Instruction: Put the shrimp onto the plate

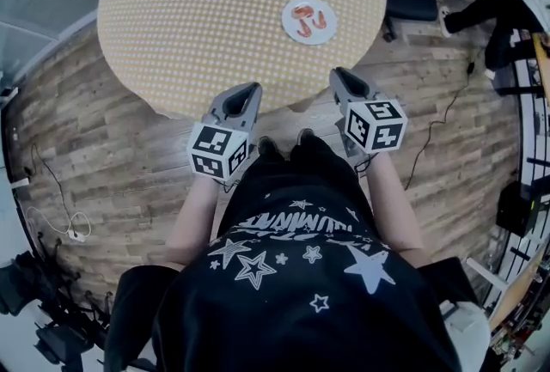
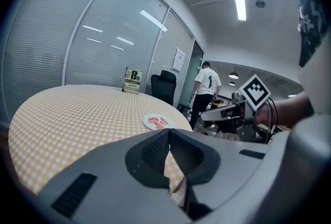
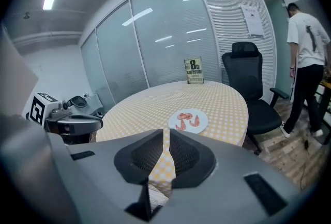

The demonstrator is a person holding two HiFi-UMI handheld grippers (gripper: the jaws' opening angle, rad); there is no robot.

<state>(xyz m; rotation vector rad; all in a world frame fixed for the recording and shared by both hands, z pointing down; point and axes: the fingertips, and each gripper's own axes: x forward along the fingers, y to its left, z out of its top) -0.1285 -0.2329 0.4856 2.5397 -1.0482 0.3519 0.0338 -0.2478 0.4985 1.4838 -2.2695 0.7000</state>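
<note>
A small white plate [image 1: 309,21] sits on the round table [image 1: 215,9] near its right front edge, with three orange shrimp [image 1: 306,19] lying on it. The same plate [image 2: 156,122] [image 3: 189,121] shows in both gripper views, shrimp [image 3: 186,120] on it. My left gripper [image 1: 249,91] is held at the table's near edge, left of the plate, jaws shut and empty. My right gripper [image 1: 340,75] hovers just off the table's edge below the plate, jaws shut with nothing between them.
A yellow checked cloth covers the table. A small standing sign [image 3: 194,71] is at its far side. A black office chair [image 3: 253,88] stands to the right, and a person [image 3: 307,57] walks beyond it. Cables lie on the wooden floor [image 1: 86,181].
</note>
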